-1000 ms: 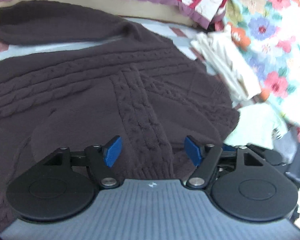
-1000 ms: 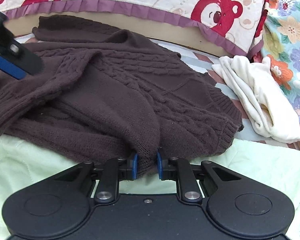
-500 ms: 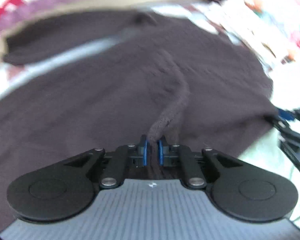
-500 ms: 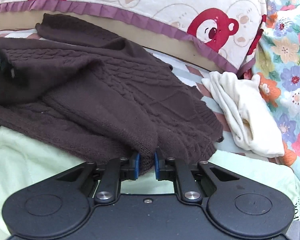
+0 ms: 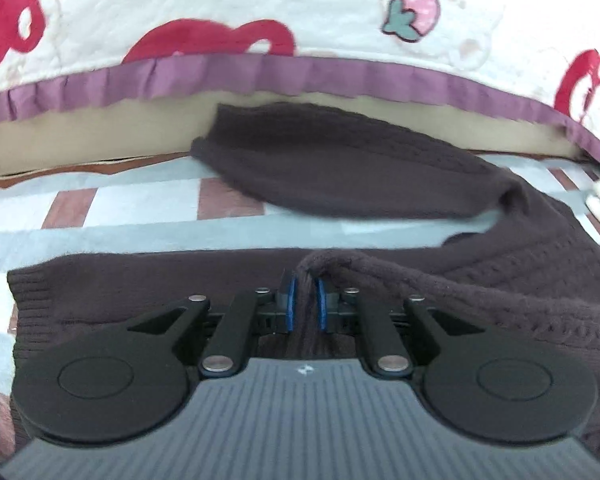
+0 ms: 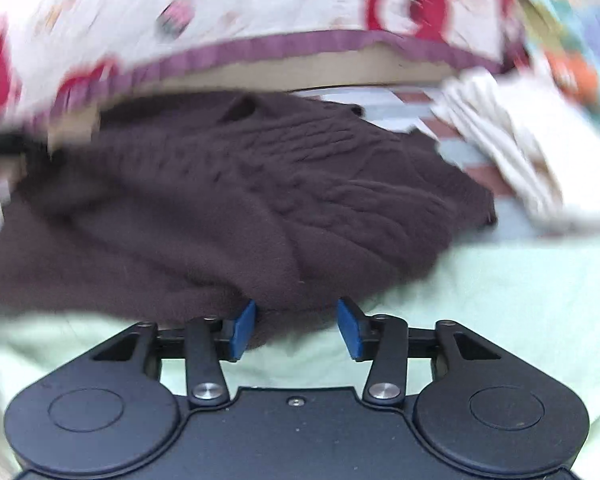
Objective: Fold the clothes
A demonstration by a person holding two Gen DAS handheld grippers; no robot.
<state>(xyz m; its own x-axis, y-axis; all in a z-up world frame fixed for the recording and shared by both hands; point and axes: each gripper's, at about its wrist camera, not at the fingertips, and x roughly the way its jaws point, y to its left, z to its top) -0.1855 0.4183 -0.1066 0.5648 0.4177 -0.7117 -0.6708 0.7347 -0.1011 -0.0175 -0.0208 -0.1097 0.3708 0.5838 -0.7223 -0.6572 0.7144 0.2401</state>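
A dark brown cable-knit sweater (image 5: 380, 168) lies on the striped bed sheet (image 5: 139, 208); one sleeve stretches toward the headboard. My left gripper (image 5: 304, 304) is shut on a pinched fold of the sweater, low over its folded body. In the right wrist view the sweater (image 6: 259, 184) lies bunched in front of my right gripper (image 6: 295, 328), which is open with the sweater's near edge between its blue pads (image 6: 241, 330). The right view is motion-blurred.
A bear-and-strawberry quilt with a purple frill (image 5: 259, 76) runs along the back. A cream folded garment (image 6: 520, 148) lies right of the sweater. A pale green cloth (image 6: 520, 300) lies under the right gripper. A floral fabric (image 6: 572, 20) is at far right.
My left gripper shut on the sweater and carried the fold toward the headboard. My right gripper let go of the sweater's edge and opened.
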